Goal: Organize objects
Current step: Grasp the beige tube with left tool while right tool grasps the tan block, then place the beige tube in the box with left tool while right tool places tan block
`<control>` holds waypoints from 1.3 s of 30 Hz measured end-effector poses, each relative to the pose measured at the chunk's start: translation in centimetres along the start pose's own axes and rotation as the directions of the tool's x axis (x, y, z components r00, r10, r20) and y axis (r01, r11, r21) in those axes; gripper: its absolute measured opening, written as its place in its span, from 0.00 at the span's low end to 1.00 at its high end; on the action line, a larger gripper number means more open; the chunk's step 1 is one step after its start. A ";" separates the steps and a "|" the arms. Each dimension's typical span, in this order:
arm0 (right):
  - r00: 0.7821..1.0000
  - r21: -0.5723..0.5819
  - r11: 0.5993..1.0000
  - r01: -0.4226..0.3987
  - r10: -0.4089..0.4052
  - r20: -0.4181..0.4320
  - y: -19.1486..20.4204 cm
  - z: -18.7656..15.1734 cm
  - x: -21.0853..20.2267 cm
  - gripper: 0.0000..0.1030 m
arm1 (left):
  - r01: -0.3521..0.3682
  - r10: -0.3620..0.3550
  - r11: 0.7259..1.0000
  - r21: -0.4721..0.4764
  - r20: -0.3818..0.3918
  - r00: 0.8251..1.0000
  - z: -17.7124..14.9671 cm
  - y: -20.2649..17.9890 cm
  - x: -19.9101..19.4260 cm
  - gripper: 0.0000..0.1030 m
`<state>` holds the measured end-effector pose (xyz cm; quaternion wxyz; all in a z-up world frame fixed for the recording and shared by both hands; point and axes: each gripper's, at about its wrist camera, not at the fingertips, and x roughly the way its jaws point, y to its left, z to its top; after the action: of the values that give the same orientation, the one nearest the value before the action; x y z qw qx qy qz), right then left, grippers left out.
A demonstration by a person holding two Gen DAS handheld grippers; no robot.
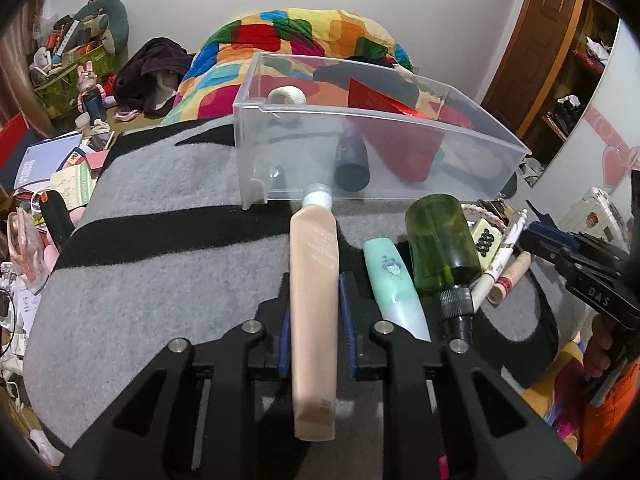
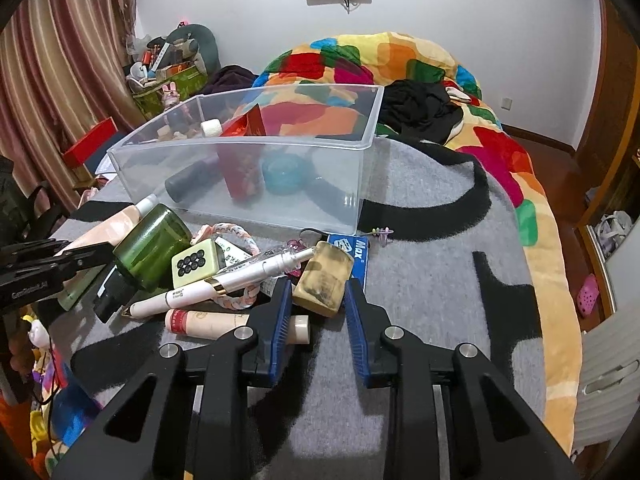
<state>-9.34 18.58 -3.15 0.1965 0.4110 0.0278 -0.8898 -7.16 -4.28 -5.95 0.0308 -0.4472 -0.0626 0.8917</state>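
My left gripper [image 1: 313, 292] is shut on a beige tube [image 1: 313, 304] with a white cap, which points at the clear plastic bin [image 1: 380, 148]. The bin holds a dark bottle [image 1: 351, 160], a red box [image 1: 404, 140] and a white roll [image 1: 286, 98]. My right gripper [image 2: 318, 300] is open, its pads on either side of a tan, grubby block [image 2: 324, 280] without pressing it. Beside it lie a green bottle [image 2: 154, 248], a white pen [image 2: 224, 284], a dotted cream box [image 2: 196, 264] and a pink tube [image 2: 224, 324].
Everything rests on a grey and black blanket [image 2: 432, 280] on a bed. A colourful quilt [image 2: 400, 64] lies behind the bin. A mint tube [image 1: 394, 280] lies beside the green bottle [image 1: 440, 244]. A blue Max box [image 2: 354, 252] sits behind the tan block. Clutter lines the left side.
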 end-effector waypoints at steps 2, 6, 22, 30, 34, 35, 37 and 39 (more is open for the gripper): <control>1.000 0.003 1.000 -0.004 0.004 0.003 -0.1 0.0 -0.2 0.24 | -0.006 0.006 1.000 -0.001 0.010 1.000 0.0 -0.1 -0.2 0.15; 1.000 0.013 1.000 -0.011 0.011 0.013 -0.3 -0.1 -0.6 0.24 | -0.033 0.033 0.999 0.008 0.031 0.999 -0.3 -0.4 -0.8 0.14; 0.999 0.012 1.000 -0.029 0.028 0.044 -0.1 -0.6 -2.2 0.23 | -0.055 0.049 0.992 0.112 0.056 0.997 -0.3 -2.6 -2.1 0.07; 0.998 0.006 0.999 -0.038 0.038 0.053 0.1 -0.2 -2.7 0.23 | 0.018 -0.017 0.997 0.078 -0.014 1.000 1.6 -2.5 0.0 0.08; 0.996 0.012 0.999 -0.040 0.039 0.074 0.1 0.6 -3.0 0.23 | 0.024 -0.022 0.998 0.059 -0.027 0.999 3.2 -2.2 1.0 0.20; 0.996 0.014 0.999 -0.041 0.040 0.080 0.1 0.8 -3.1 0.23 | 0.018 -0.016 0.998 0.061 -0.039 0.999 3.5 -2.2 1.5 0.22; 0.995 0.014 0.999 -0.044 0.043 0.094 0.1 1.4 -3.2 0.23 | 0.021 -0.017 0.998 0.067 -0.065 0.998 4.0 -2.3 2.4 0.27; 0.993 0.013 0.999 -0.048 0.046 0.105 0.2 2.0 -3.3 0.23 | 0.012 -0.005 0.997 0.076 -0.089 0.996 4.2 -2.4 3.4 0.31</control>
<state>-8.77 19.08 0.67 0.2156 0.3658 0.0011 -0.9054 -12.60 -1.85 -5.80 0.0544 -0.4846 -0.0291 0.8725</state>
